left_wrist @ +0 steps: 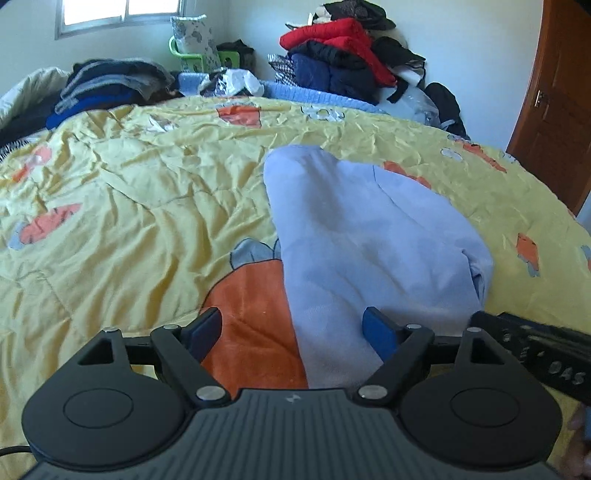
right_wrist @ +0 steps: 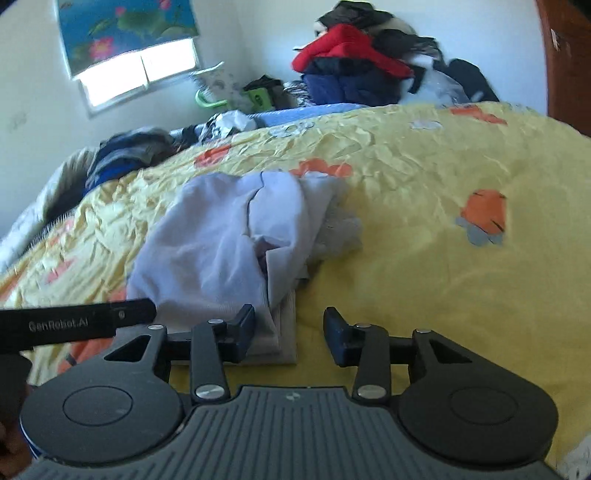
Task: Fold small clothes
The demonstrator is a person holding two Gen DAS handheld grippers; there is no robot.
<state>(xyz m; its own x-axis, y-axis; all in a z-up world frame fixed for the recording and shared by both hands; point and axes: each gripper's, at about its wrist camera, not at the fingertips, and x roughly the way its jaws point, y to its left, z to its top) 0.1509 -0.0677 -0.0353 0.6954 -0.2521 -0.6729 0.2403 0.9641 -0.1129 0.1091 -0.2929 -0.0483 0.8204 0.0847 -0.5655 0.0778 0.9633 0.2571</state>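
A small pale lavender garment lies folded into a long strip on the yellow carrot-print quilt. My left gripper stands open wide over its near end, with the cloth's left edge between the blue pads, which do not press on it. In the right wrist view the same garment is bunched, with a ribbed hem at its near right corner. My right gripper is open around that hem, its left finger close against the cloth and its right finger over bare quilt.
A heap of clothes with a red jacket sits beyond the bed's far edge. Dark folded clothes lie at the far left. A green basket stands under the window, and a wooden door is at the right.
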